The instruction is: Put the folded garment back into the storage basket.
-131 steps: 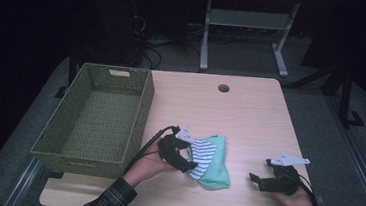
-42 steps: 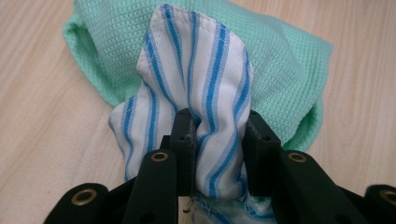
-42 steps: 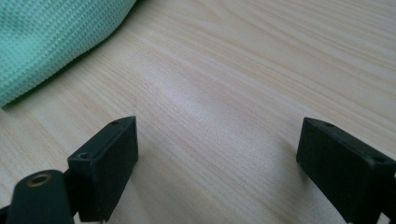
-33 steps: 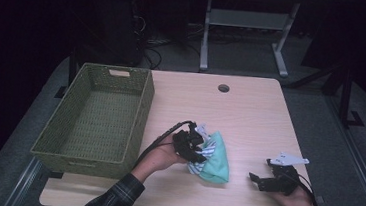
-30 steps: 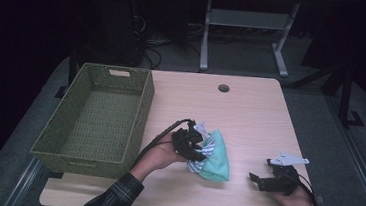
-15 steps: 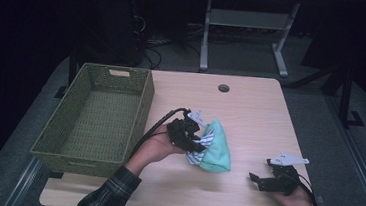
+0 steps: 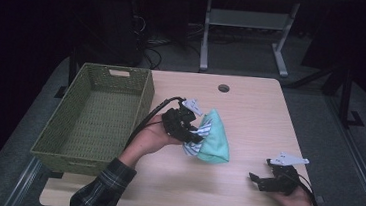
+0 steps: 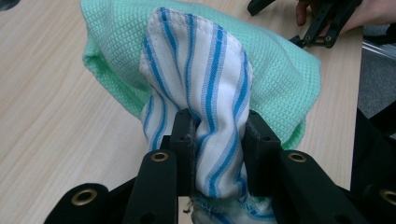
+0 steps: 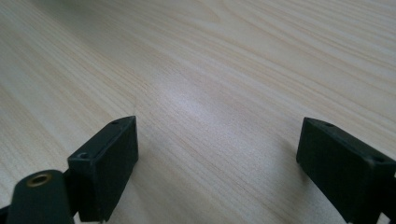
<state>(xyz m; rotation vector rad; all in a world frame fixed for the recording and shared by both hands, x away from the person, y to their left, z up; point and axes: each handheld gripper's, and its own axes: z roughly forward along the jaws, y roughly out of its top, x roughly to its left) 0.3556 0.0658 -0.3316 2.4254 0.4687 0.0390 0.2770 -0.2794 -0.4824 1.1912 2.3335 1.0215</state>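
Holding one item: striped cloth, soft, light, limp, bunched against a green cloth at table centre. Your left gripper pinches its fold (grip thick folds, not edges). Right gripper rests near right, jaws apart. Wicker basket stands left.

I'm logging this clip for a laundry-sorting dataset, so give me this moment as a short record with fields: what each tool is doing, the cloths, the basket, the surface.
left tool: shut on the striped cloth, a fold pinched between its jaws
right tool: open, low over bare table, holding nothing
striped cloth: white with blue stripes, lying against the green cloth
green cloth: mint waffle weave, bunched on the table beside the basket
basket: green woven, at the table's left, nothing inside
table: light wood, round hole near far edge
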